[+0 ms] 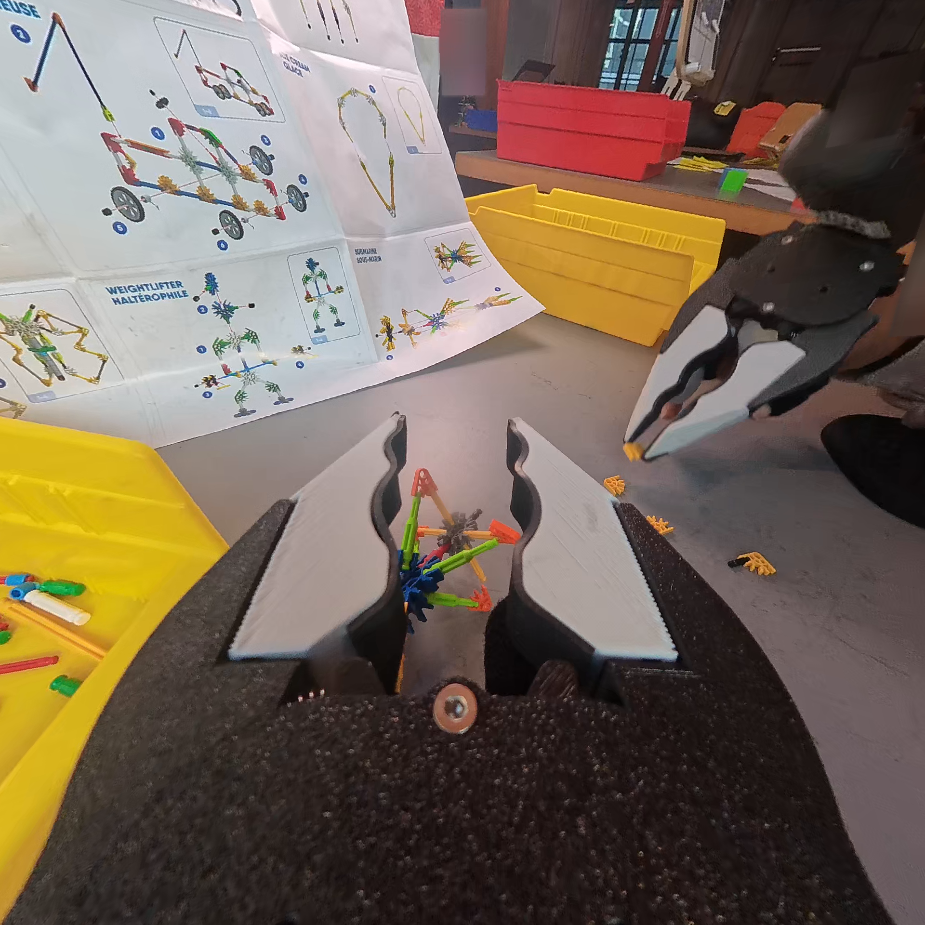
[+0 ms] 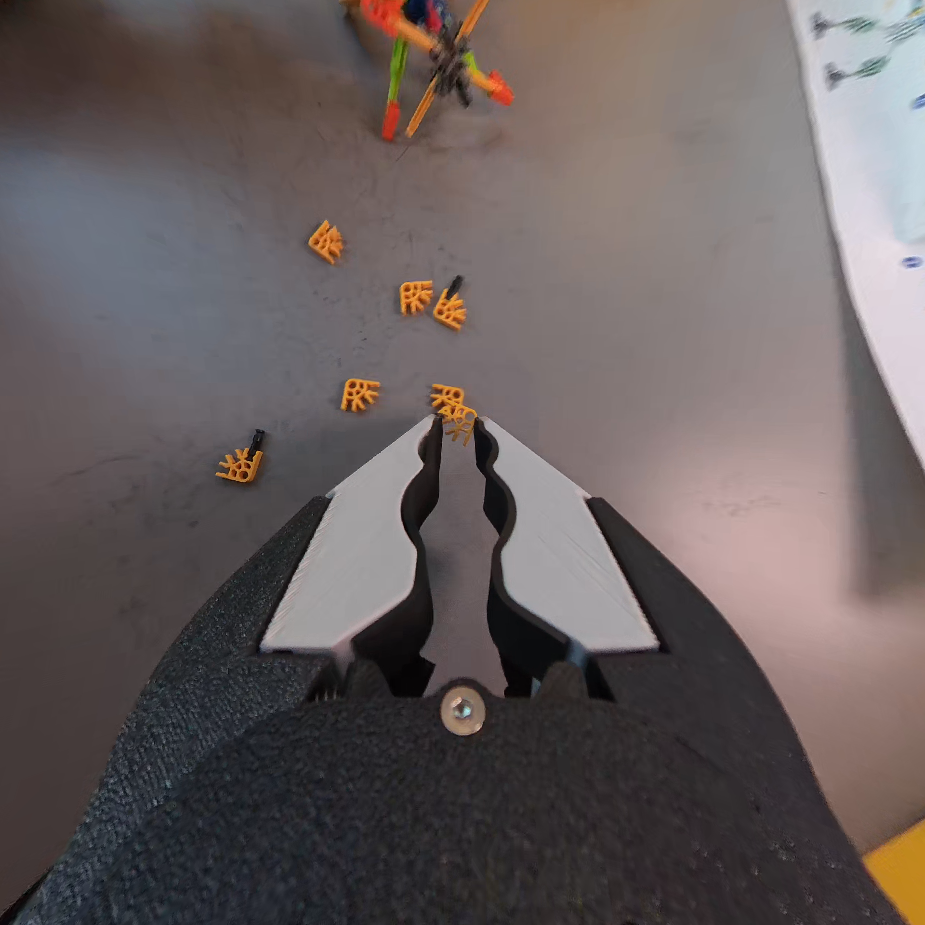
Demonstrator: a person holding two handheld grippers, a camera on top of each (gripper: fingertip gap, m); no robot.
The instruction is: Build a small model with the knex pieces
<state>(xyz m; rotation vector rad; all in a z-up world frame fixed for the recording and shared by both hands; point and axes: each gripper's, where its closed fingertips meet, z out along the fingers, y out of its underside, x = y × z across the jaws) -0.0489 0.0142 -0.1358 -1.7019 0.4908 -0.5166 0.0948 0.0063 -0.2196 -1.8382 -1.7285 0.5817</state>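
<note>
My left gripper point(image 1: 455, 420) is closed partway around a small rod-and-connector toy model point(image 1: 445, 545) that sits between its jaws on the grey table point(image 1: 550, 375). The model has green and yellow rods and orange, grey and blue connectors. It shows blurred at the top of the right wrist view point(image 2: 440, 55). My right gripper point(image 2: 458, 425) is shut on a small yellow connector point(image 2: 460, 423) at its tips. It shows in the left wrist view point(image 1: 638, 450), to the right of the model, just above the table. Several loose yellow connectors point(image 2: 359, 395) lie ahead of it.
A yellow bin point(image 1: 100, 500) with loose rods stands at the left. A large instruction sheet point(image 1: 200, 200) leans up behind, and its edge shows at the right of the right wrist view point(image 2: 876, 150). Another yellow bin point(image 1: 600, 260) and a red bin point(image 1: 575, 130) stand farther back. About 15 cm separates my left fingertips from my right.
</note>
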